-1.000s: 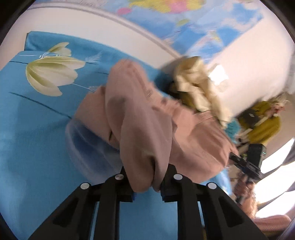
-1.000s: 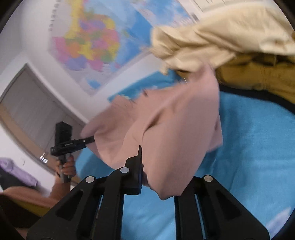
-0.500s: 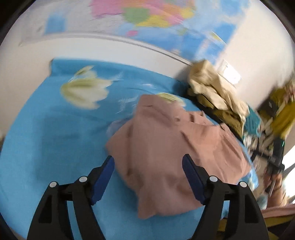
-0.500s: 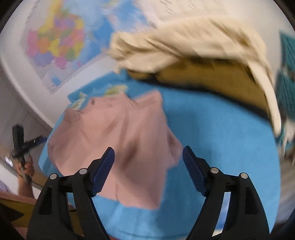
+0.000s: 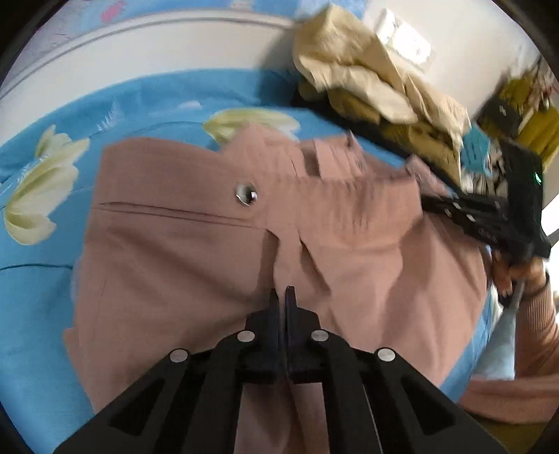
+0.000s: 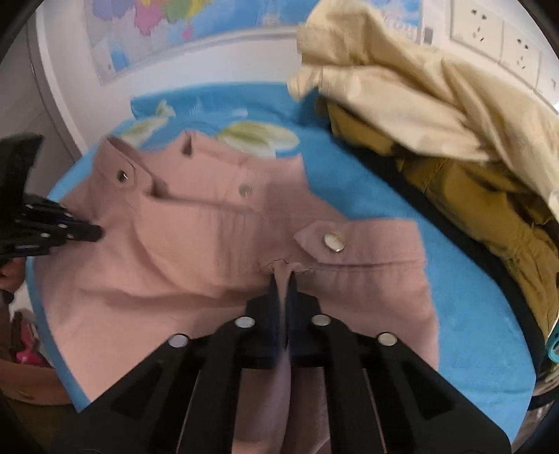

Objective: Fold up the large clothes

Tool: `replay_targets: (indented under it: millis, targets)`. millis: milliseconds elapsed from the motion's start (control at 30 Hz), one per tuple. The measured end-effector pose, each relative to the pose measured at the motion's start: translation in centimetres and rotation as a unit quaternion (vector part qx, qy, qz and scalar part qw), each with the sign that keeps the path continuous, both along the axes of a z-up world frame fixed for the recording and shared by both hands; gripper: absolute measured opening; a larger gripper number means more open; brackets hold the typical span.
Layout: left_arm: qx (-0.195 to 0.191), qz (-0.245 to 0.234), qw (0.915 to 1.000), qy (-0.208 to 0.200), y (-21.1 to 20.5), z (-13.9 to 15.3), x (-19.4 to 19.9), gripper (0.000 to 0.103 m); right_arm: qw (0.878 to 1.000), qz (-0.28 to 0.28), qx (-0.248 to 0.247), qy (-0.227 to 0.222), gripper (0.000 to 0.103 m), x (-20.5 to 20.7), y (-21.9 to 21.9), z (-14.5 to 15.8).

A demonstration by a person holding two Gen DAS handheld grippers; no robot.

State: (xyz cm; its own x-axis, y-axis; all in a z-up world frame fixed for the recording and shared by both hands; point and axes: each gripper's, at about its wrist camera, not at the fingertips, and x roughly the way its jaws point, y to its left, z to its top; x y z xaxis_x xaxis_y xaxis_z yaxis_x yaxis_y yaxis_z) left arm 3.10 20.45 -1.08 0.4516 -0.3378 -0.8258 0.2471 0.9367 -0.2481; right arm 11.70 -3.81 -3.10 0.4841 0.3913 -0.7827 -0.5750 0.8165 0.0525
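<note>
A pink garment [image 5: 174, 262] with metal snap buttons lies spread on the blue flowered sheet [image 5: 35, 314], waistband toward the wall. My left gripper [image 5: 282, 291] is shut, and pleats of pink cloth gather into its tips. In the right wrist view the same garment [image 6: 174, 244] lies flat, and my right gripper [image 6: 282, 279] is shut with a strip of pink cloth pinched between its fingers, just below a buttoned tab. Each view shows the other gripper at the far side of the garment: the right one [image 5: 429, 204] and the left one [image 6: 94, 232], both touching the cloth.
A heap of cream and mustard clothes [image 6: 419, 87] sits on the bed against the wall, right of the garment, seen also as the heap [image 5: 367, 80]. A hand [image 5: 517, 276] in a pink sleeve holds the right gripper. Wall sockets [image 6: 489, 31] and a map [image 6: 157, 21] are behind.
Both grippers held the garment up, then opened and let it drop on the sheet. They have since come down closer and shut on its cloth again.
</note>
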Motion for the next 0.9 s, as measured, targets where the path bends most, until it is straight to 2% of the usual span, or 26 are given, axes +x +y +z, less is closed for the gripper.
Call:
replay_targets:
  millis: [133, 167, 233, 267, 333, 367, 400, 433, 500, 567, 600, 633, 667, 700, 833, 900]
  targets:
    - [-0.040, 0.034, 0.9962, -0.070, 1.6, 4.2, 0.0, 0.000, 0.996, -0.019, 0.078, -0.040, 0.003, -0.2, -1.6, 4.3]
    - [-0.038, 0.047, 0.9939, -0.092, 2.0, 5.3, 0.1, 0.000, 0.993, -0.029, 0.101, -0.056, 0.003, -0.1, -2.0, 5.6]
    - [-0.031, 0.061, 0.9912, -0.113, 2.4, 6.5, 0.8, 0.000, 0.991, -0.034, 0.116, -0.058, 0.003, 1.0, -1.7, 6.1]
    - [-0.024, 0.067, 0.9910, -0.113, 2.4, 6.5, 1.2, 0.000, 0.991, -0.040, 0.117, -0.044, 0.003, 2.0, -1.4, 5.8]
    - [0.018, 0.095, 0.9902, -0.100, 3.1, 5.2, 2.4, 0.000, 0.995, -0.045, 0.094, -0.006, 0.003, 4.2, 0.0, 3.7]
    - [0.024, 0.098, 0.9912, -0.086, 3.4, 4.3, 2.8, 0.001, 0.996, -0.054, 0.069, 0.001, 0.003, 5.0, 0.4, 2.4]
    - [0.029, 0.111, 0.9920, -0.054, 4.0, 2.5, 3.5, 0.001, 0.997, -0.060, 0.047, 0.011, 0.003, 5.7, 0.8, 1.2]
    - [0.030, 0.113, 0.9924, -0.039, 4.4, 1.7, 3.6, 0.001, 0.997, -0.062, 0.038, 0.025, 0.004, 6.2, 1.0, 0.1]
    - [0.007, 0.108, 0.9939, -0.020, 5.2, 0.4, 3.3, 0.001, 0.996, -0.067, 0.038, 0.045, 0.005, 6.8, 0.9, -1.4]
    - [-0.023, 0.115, 0.9927, -0.031, 6.5, 1.0, 2.3, 0.018, 0.996, -0.067, 0.044, 0.049, 0.005, 6.8, 0.5, -1.4]
    - [-0.031, 0.118, 0.9919, -0.036, 6.9, 1.4, 1.9, 0.048, 0.996, -0.067, 0.044, 0.047, 0.006, 6.8, 0.3, -1.1]
    - [-0.042, 0.121, 0.9907, -0.047, 7.4, 1.9, 1.5, 0.067, 0.996, -0.067, 0.043, 0.046, 0.006, 6.7, 0.3, -1.0]
    - [-0.044, 0.121, 0.9898, -0.062, 7.8, 2.5, 1.0, 0.069, 0.996, -0.067, 0.043, 0.047, 0.006, 6.6, 0.3, -0.9]
    - [-0.031, 0.119, 0.9903, -0.065, 7.5, 3.0, 0.8, 0.069, 0.995, -0.070, 0.044, 0.047, 0.006, 6.7, 0.3, -0.8]
    - [0.039, 0.116, 0.9905, -0.061, 6.1, 2.3, 1.2, 0.071, 0.995, -0.071, 0.055, 0.037, 0.006, 6.3, 0.8, -0.1]
    - [0.093, 0.124, 0.9868, -0.048, 5.6, 0.8, 1.6, 0.069, 0.996, -0.068, 0.044, 0.033, 0.008, 6.7, 1.3, -0.2]
